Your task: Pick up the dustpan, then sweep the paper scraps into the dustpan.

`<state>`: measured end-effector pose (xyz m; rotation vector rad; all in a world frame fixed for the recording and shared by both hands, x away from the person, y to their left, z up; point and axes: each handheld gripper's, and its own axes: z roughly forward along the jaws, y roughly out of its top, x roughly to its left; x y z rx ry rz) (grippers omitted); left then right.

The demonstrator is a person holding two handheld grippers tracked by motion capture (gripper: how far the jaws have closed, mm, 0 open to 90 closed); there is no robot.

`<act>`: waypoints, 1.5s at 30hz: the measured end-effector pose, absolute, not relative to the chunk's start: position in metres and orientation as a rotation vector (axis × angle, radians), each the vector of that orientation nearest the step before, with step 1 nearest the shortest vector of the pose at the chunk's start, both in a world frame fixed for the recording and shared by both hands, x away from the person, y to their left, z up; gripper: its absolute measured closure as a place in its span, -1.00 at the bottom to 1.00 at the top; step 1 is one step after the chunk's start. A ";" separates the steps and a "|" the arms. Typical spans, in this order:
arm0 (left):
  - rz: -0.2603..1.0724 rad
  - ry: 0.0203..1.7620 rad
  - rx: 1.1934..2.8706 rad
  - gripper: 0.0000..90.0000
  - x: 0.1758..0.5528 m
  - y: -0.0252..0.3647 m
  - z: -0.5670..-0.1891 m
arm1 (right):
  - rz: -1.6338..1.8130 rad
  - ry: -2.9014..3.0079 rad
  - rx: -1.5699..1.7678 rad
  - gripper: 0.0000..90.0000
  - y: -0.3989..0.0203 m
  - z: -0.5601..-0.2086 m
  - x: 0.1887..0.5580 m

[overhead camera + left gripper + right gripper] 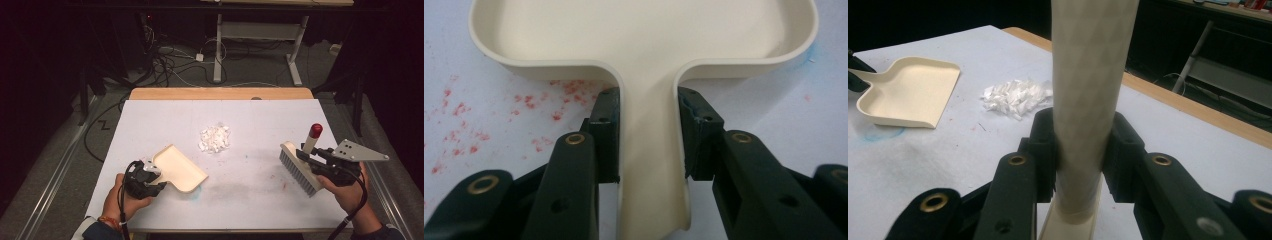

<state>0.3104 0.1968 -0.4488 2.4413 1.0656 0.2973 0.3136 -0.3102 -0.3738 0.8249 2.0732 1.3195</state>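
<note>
On either side of the white scrap pile (215, 138), the left gripper (150, 176) pinched a cream dustpan's (179, 169) handle and the right gripper (312, 159) clamped a brush (299, 169), whose hasty sweep could scatter scraps past the pan.

The dustpan (181, 169) is plain cream. The brush (299, 167) has a cream handle with a faint diamond texture (seen in the right gripper view), a red cap and grey bristles. The paper scraps (215, 138) are white. The worktop (260, 125) is white, flecked with red specks and one blue smudge, with a tan wooden far edge. Each hand-held gripper (649, 140) has black jaws with brass rivets.
</note>
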 end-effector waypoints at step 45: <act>0.240 1.060 2.510 0.42 0.337 0.204 -0.449 | 1.321 2.008 0.893 0.58 -0.197 -0.378 0.480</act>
